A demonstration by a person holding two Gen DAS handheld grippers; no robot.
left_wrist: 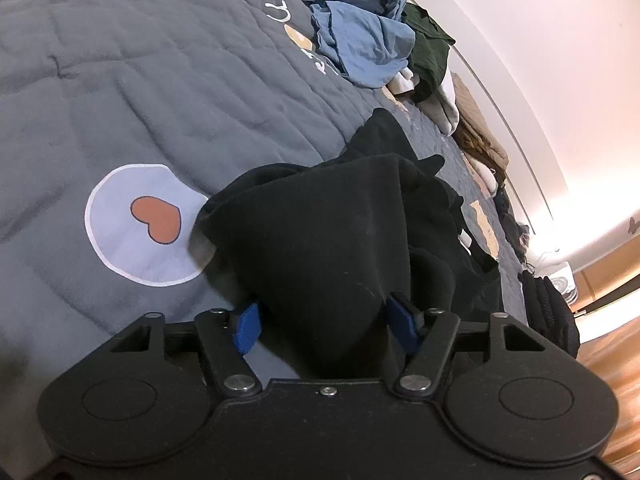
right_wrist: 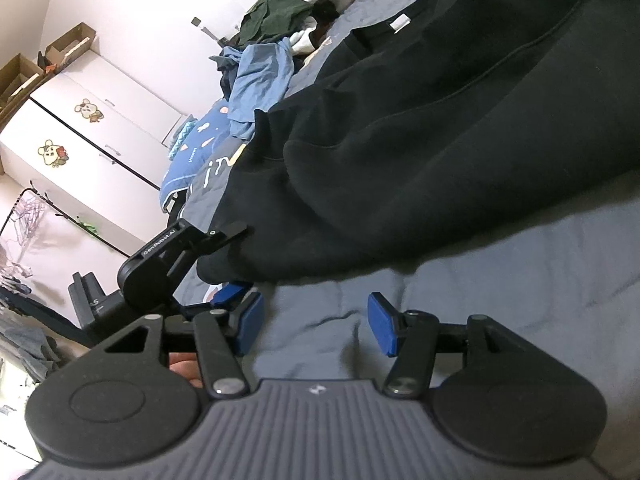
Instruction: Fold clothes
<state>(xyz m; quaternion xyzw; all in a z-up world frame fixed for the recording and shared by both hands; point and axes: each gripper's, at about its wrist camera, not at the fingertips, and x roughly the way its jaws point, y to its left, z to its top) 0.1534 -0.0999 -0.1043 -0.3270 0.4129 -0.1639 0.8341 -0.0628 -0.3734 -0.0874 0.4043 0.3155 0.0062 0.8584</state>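
A black sweatshirt [left_wrist: 328, 232] lies rumpled on the grey bedspread [left_wrist: 140, 80]. My left gripper [left_wrist: 324, 308] stands over its near end, and a raised fold of the fabric fills the gap between the blue pads. The fold brushes the right pad, while bedspread shows beside the left pad, so I see no squeeze. In the right wrist view the sweatshirt [right_wrist: 440, 140] spreads across the upper right, with a white label near its collar. My right gripper [right_wrist: 316, 316] is open over bare bedspread [right_wrist: 500, 280], just short of the sweatshirt's edge. The left gripper's black housing [right_wrist: 160, 260] shows at that edge.
A heap of clothes lies at the far end of the bed, with a light blue garment [left_wrist: 360, 44] and a dark green one [left_wrist: 430, 48] on top. A white wardrobe [right_wrist: 92, 128] carries cardboard boxes [right_wrist: 68, 44]. Wooden floor [left_wrist: 608, 360] lies past the bed's edge.
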